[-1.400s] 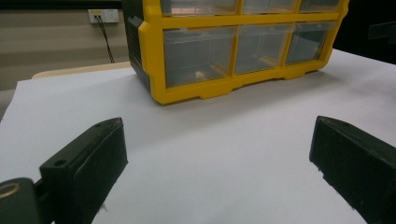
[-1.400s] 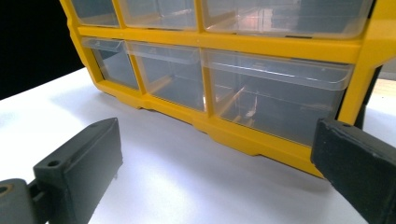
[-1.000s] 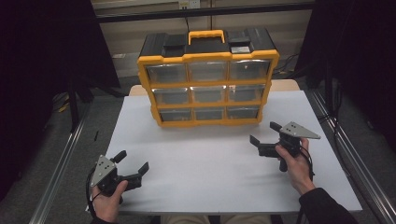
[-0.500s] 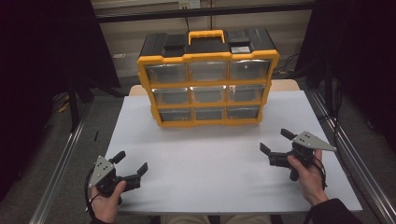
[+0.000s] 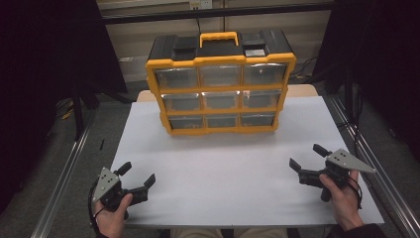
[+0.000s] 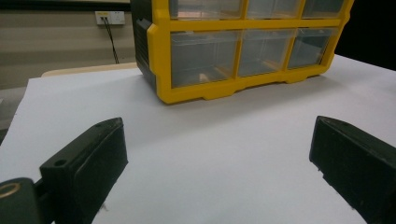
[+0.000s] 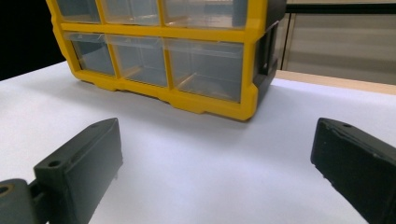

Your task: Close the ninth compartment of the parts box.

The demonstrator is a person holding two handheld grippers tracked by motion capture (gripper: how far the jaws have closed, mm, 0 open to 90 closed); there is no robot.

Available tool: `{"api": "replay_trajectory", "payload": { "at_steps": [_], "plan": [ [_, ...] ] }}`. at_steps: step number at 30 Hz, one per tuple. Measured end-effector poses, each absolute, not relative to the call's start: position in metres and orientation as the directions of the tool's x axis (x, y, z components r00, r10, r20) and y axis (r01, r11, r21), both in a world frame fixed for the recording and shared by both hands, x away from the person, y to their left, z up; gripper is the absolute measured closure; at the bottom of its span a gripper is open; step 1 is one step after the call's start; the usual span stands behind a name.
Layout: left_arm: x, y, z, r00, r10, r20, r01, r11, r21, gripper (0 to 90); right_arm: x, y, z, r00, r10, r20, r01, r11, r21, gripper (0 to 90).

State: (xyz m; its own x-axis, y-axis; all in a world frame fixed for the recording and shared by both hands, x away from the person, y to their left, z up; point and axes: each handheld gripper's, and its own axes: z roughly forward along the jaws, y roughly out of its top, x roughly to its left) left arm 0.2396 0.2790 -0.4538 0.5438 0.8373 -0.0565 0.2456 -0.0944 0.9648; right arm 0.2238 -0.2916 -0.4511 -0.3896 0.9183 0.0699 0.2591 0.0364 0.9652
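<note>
- At the far middle of the white bench [image 5: 218,168], the high view shows one yellow-and-black drawer cabinet [image 5: 220,84] standing upright with a yellow carry handle [image 5: 219,37] on top. Its front holds nine clear drawers, three rows of three; what lies inside them is too small to make out here.
- At the near left edge of the bench in the same view, the left gripper [image 5: 134,177] is held in the person's left hand [image 5: 113,214], its jaws spread wide with nothing between them. At the near right, the right gripper [image 5: 307,157] sits in the right hand [image 5: 344,198], jaws likewise wide apart and empty. Both are well apart from the cabinet. Forearms are cut off by the bottom edge.
- In the left gripper view, the two black jaws rise from the bottom corners, far apart, over bare bench [image 6: 219,154]. The cabinet [image 6: 243,51] is cut off at the top and right; the whole lower row of three drawers shows, and only the bottom of the row above. A wall socket [image 6: 109,17] with cables shows behind.
- In the right gripper view, the jaws again stand wide over the bench [image 7: 210,158]. The cabinet [image 7: 177,56] is cut off at the top and left; three lower drawers show, the contents unclear through the hazy plastic.
</note>
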Motion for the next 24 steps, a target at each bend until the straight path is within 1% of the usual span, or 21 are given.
{"api": "replay_trajectory", "payload": {
  "at_steps": [4, 7, 8, 14, 17, 24],
  "plan": [
    [0.238, 0.278, -0.454, 0.531, 0.845, -0.067, 0.249, -0.080, 0.965, 4.0, 0.216, -0.296, -0.453, -0.380, 0.922, 0.075, 0.268, 0.032, 0.963, 1.9],
    [0.238, 0.279, -0.454, 0.534, 0.844, -0.052, 0.249, -0.098, 0.963, 4.0, 0.211, -0.301, -0.453, -0.364, 0.928, 0.078, 0.276, 0.028, 0.961, 1.9],
    [0.238, 0.278, -0.455, 0.535, 0.843, -0.063, 0.250, -0.086, 0.964, 4.0, 0.210, -0.303, -0.453, -0.361, 0.929, 0.078, 0.274, 0.026, 0.961, 1.8],
    [0.237, 0.278, -0.455, 0.527, 0.848, -0.060, 0.253, -0.090, 0.963, 4.0, 0.201, -0.305, -0.452, -0.362, 0.930, 0.067, 0.259, 0.031, 0.966, 1.4],
    [0.236, 0.280, -0.456, 0.532, 0.845, -0.058, 0.257, -0.096, 0.962, 4.0, 0.199, -0.307, -0.454, -0.347, 0.935, 0.069, 0.284, 0.035, 0.958, 1.3],
    [0.237, 0.279, -0.455, 0.530, 0.846, -0.063, 0.257, -0.089, 0.962, 3.9, 0.201, -0.306, -0.454, -0.348, 0.935, 0.068, 0.280, 0.034, 0.960, 1.6]
  ]
}}
